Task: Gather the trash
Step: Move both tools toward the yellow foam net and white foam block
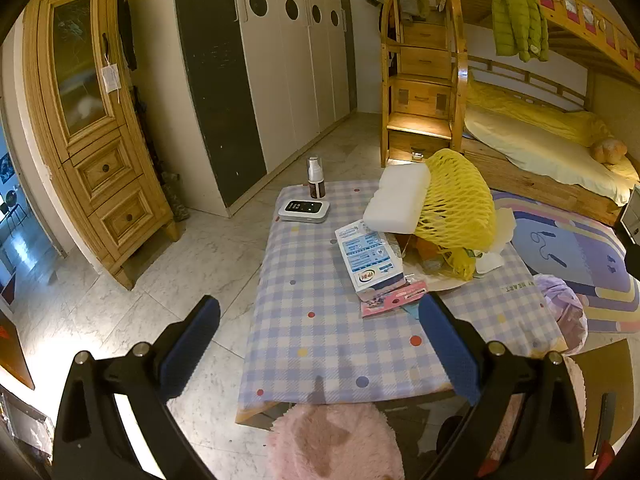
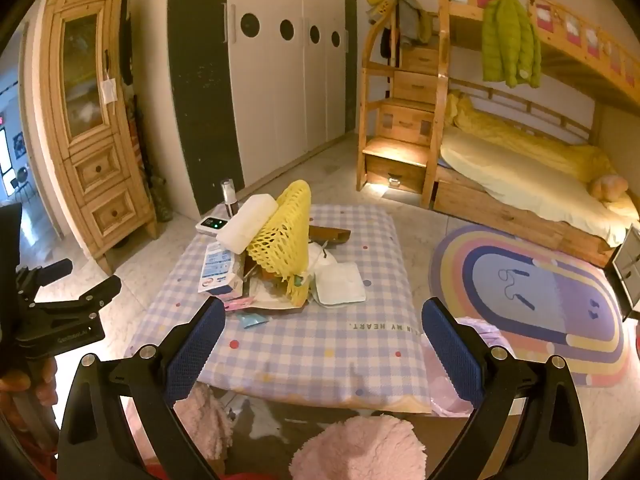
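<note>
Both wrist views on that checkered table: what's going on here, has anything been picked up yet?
Nothing is picked up yet. A person holds both claws above the near edge of the checkered table. The left claw and right claw are open and empty. The trash sits in a pile further back: a yellow foam net, a white foam block, a blue-and-white carton and small wrappers.

Trash heap mid-worktop: yellow foam net (image 2: 284,236) tented upright, white foam block (image 2: 248,224) leaning against it, blue-white carton (image 1: 368,260) flat beside, white wrapper (image 2: 340,284) at right, pink packet (image 1: 390,300) at near edge.
</note>
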### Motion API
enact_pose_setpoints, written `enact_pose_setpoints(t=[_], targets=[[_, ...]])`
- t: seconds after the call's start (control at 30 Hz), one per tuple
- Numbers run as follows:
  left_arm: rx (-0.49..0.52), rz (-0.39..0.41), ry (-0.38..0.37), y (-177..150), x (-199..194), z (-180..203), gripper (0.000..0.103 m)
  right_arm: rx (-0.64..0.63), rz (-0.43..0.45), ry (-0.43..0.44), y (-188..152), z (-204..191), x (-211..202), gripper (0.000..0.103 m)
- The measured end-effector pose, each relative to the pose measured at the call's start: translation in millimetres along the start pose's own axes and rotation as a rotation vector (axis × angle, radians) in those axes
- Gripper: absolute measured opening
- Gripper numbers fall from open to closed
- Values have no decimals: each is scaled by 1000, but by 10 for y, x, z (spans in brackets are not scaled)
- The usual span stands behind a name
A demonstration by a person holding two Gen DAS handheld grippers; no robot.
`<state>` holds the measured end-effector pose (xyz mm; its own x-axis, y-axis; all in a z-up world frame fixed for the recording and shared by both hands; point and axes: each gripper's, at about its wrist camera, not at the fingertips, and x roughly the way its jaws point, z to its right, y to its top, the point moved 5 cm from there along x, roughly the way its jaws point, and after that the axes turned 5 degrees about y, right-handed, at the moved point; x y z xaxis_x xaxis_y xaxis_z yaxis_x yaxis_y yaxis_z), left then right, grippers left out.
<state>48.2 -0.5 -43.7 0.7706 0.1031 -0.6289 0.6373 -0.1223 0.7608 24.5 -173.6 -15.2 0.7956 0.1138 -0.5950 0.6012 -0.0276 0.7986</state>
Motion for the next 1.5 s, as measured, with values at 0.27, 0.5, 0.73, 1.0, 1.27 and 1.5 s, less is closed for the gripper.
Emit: enact_pose_setpoints(t=[0.27,0.5,0.73,1.0,1.27,1.5], targets=[[0,0,1,1,-5,5,96,0,-1,10,-11,52,-3,97],[-1,-2,1,-17,10,-9,96,-7,0,7,-34,55,25,97],[-2,-2,1,-17,16,-11,96,-22,1,-4,-23,60,22,97],[0,-3,1,-9,14,-9,96,-24,-9,-7,-25,48,24,97],[0,-4,1,-6,12,-5,96,-17,-17,-4,-29,57,27,97],[2,-7,-5,-44,62,-33,96,10,-18,15,-30,60,108,97]])
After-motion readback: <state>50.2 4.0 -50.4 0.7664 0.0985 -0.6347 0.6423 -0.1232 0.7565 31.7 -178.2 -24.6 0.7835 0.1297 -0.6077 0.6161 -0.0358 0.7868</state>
